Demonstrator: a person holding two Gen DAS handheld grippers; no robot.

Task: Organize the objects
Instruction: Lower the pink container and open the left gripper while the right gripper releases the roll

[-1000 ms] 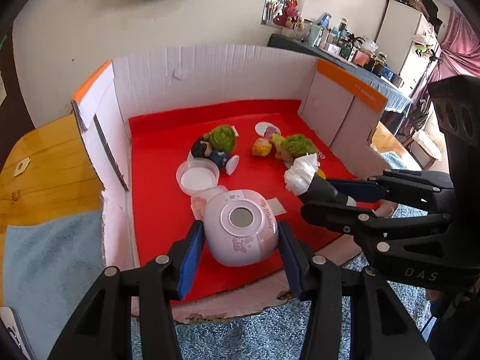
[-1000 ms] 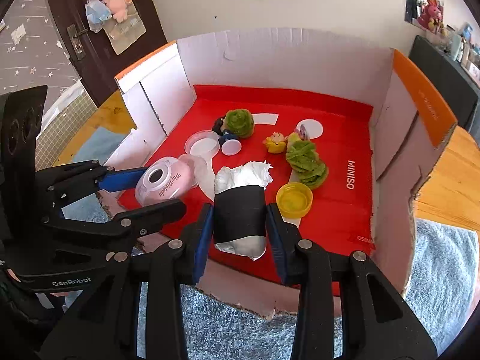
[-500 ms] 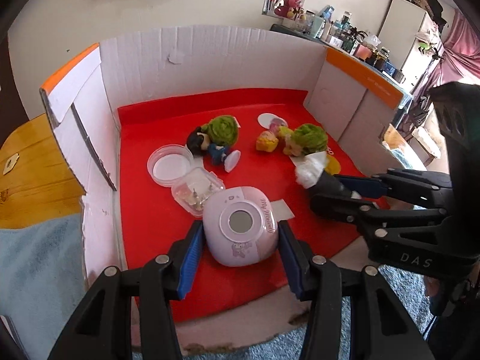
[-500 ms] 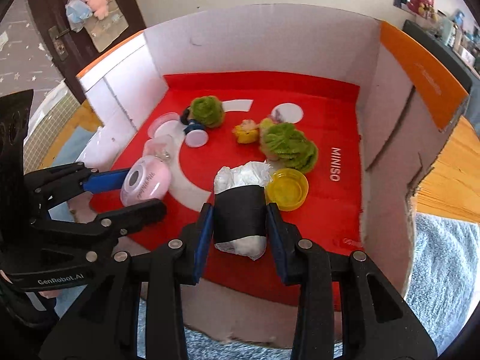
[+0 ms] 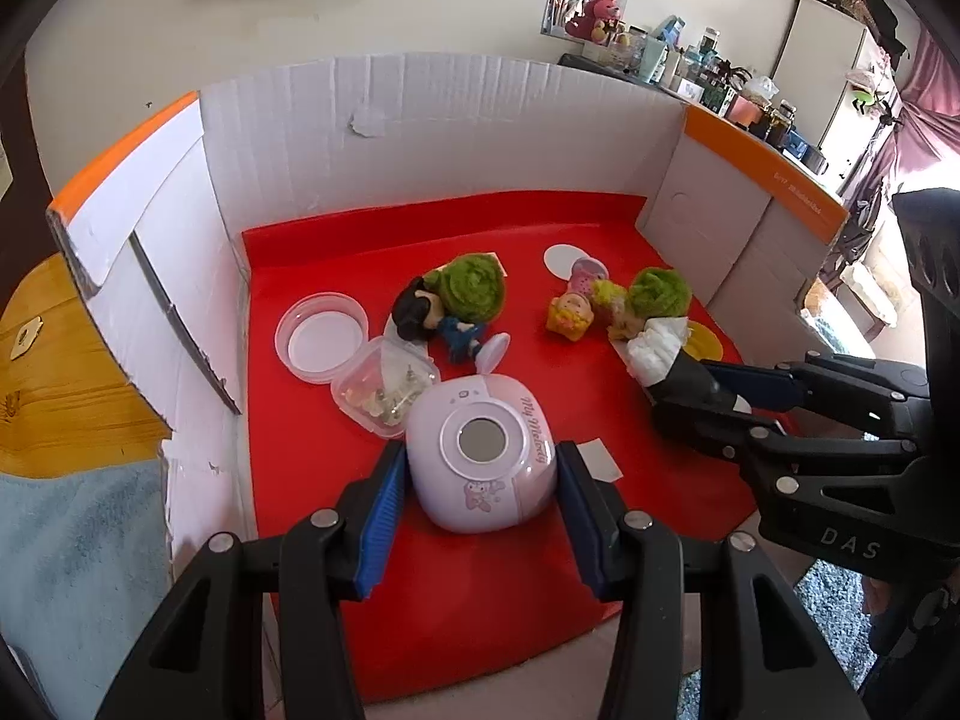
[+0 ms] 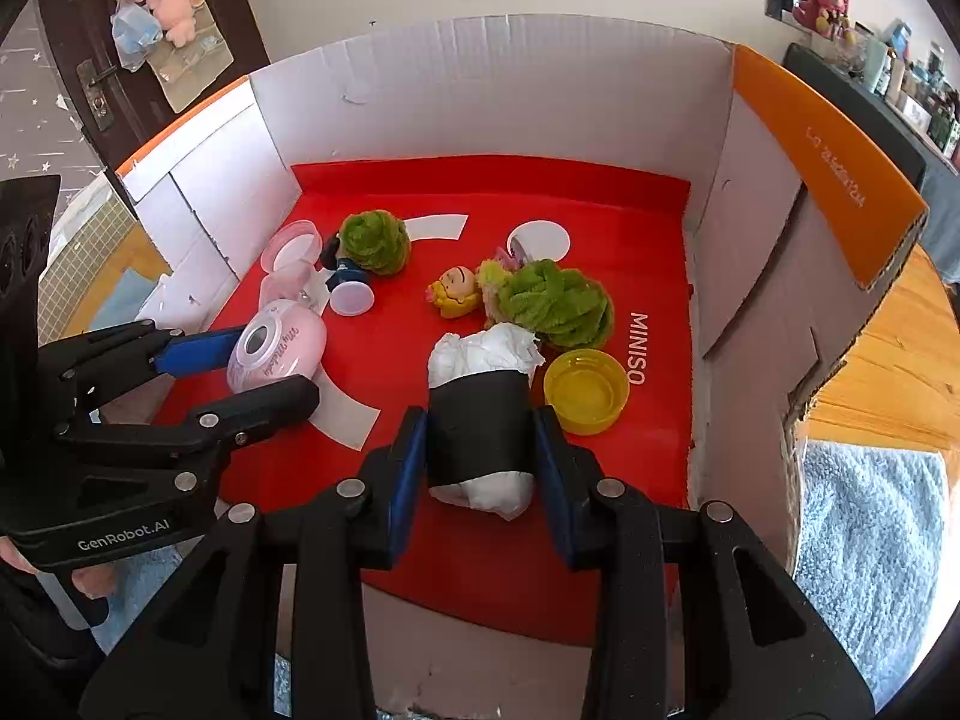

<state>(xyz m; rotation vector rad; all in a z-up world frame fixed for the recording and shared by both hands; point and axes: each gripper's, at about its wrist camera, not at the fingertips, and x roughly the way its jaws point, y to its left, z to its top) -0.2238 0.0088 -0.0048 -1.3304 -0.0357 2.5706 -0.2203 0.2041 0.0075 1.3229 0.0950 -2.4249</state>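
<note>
Two items being held over red box floor [image 5: 312,516]: pink case [image 5: 480,461] being clamped in left gripper [image 5: 479,507] jaws, black-wrapped white roll [image 6: 481,420] being clamped in right gripper [image 6: 480,474] jaws.

A pink rounded case [image 5: 480,450] lettered "My Melody" is clamped between the blue pads of the left gripper [image 5: 480,510], low over the red floor of a white cardboard box [image 5: 456,120]. Just behind it a clear tub [image 5: 384,390], seemingly of pins, is seen beside a round lid [image 5: 321,336]. To the right, a black-banded white wad [image 5: 666,360] is gripped by the right gripper [image 5: 714,399]. Green-haired figures [image 5: 474,285] are scattered further back.
</note>
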